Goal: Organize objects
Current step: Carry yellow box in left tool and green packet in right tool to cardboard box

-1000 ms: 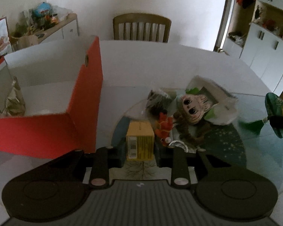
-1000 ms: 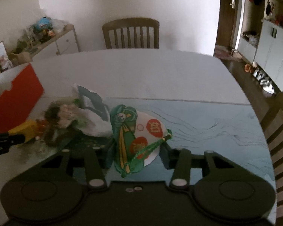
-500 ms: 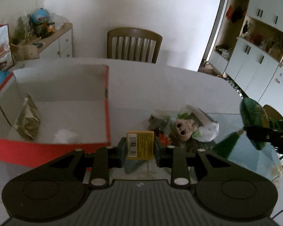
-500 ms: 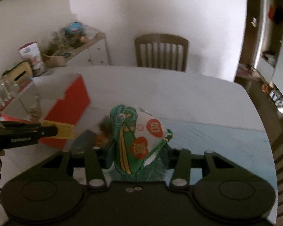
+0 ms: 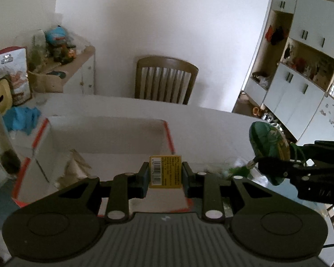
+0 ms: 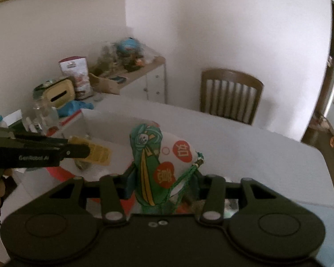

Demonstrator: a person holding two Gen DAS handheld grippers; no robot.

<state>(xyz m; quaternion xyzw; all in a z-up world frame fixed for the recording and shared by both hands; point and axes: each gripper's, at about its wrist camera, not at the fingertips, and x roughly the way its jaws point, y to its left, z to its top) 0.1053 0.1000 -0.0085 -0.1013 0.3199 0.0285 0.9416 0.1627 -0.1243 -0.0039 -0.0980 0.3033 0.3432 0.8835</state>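
In the left wrist view, the left hand-held gripper (image 5: 165,174) sits at lower centre with its pads clamped on a small yellow box (image 5: 165,171), held in the air above the open red-and-white carton (image 5: 169,136) on the white worktop (image 5: 211,120). In the right wrist view, the right hand-held gripper (image 6: 161,185) at lower centre is pinched partway closed on a green-and-white fan (image 6: 160,162) with red seals, raised over the worktop right of the carton.
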